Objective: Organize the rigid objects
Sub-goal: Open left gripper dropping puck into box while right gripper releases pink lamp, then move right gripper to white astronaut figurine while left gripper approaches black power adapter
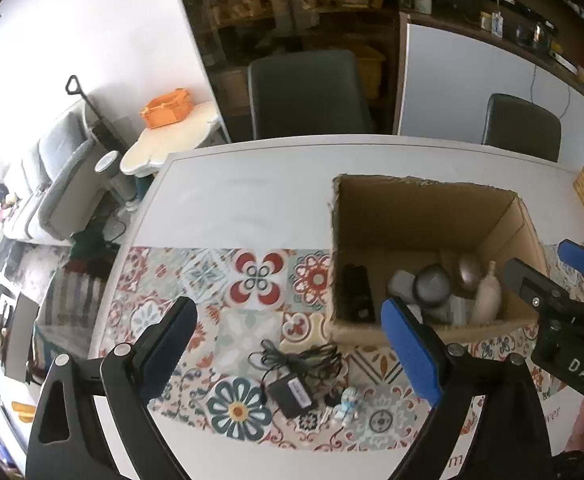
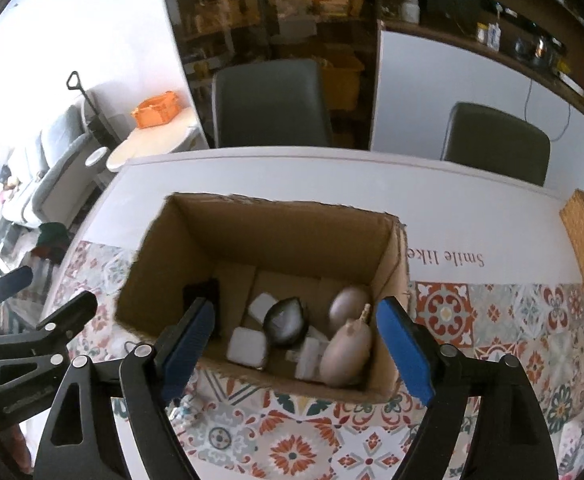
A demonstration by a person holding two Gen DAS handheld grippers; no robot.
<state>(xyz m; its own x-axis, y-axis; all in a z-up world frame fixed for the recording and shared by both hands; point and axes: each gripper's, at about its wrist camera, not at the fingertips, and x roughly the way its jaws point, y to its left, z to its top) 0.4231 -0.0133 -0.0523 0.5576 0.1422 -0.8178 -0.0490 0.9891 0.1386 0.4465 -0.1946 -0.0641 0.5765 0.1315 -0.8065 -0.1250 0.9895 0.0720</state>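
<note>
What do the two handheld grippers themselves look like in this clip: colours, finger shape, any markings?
Both the left gripper and the right gripper are black plastic linkages with triangular cut-outs and round silver pivot pins. Their fingers are flat, paddle-shaped, and faced with blue pads. In the left wrist view, the right gripper's body carries white letters reading "DAS". No cables or sleeves show.

You face a white table point(image 1: 252, 200) with a patterned tile runner point(image 1: 228, 312) across its near part. Behind it stand two dark chairs point(image 1: 309, 94), one in the middle and one point(image 1: 521, 126) to the right. Past them a dark shelf unit point(image 1: 284, 12) holds jars and boxes beside a white wall panel point(image 1: 471, 92). To your left sits a grey sofa point(image 1: 56, 172) in bright light, with a small cream side table point(image 1: 172, 140) carrying an orange tray point(image 1: 167, 108).
</note>
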